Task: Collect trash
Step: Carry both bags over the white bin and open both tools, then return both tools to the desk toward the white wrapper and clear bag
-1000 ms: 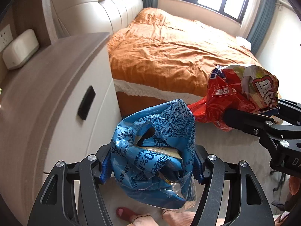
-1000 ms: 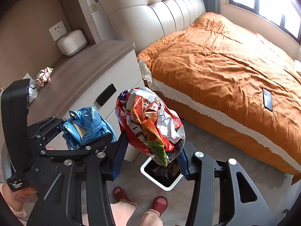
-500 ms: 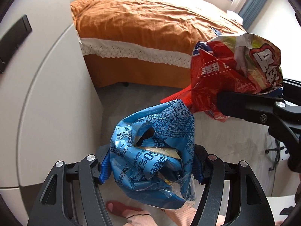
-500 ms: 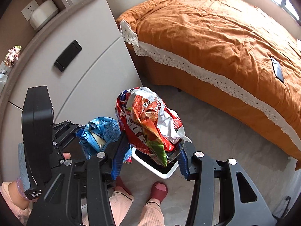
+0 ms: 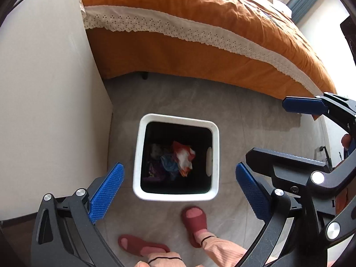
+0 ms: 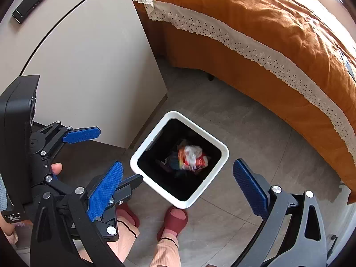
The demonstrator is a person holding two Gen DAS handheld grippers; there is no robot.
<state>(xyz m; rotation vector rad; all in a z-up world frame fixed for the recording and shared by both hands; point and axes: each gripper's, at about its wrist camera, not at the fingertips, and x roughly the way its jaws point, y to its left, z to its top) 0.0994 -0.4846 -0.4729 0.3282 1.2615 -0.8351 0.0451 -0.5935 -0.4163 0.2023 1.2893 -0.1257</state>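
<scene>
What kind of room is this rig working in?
Almost certainly a bedroom. A bed with an orange cover and white lace trim fills the top of both views, a pale bedside cabinet stands next to it, and a small white trash bin holding crumpled wrappers sits on the grey tiled floor.

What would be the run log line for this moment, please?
left gripper: open, empty | right gripper: open, empty | wrappers: inside bin | bin: on floor, beside cabinet

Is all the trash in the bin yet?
Done: crumpled wrappers lie inside the white bin on the floor. In hand: nothing; the left gripper and right gripper are both open over the bin. Left: these views show no other trash, so I cannot tell.
</scene>
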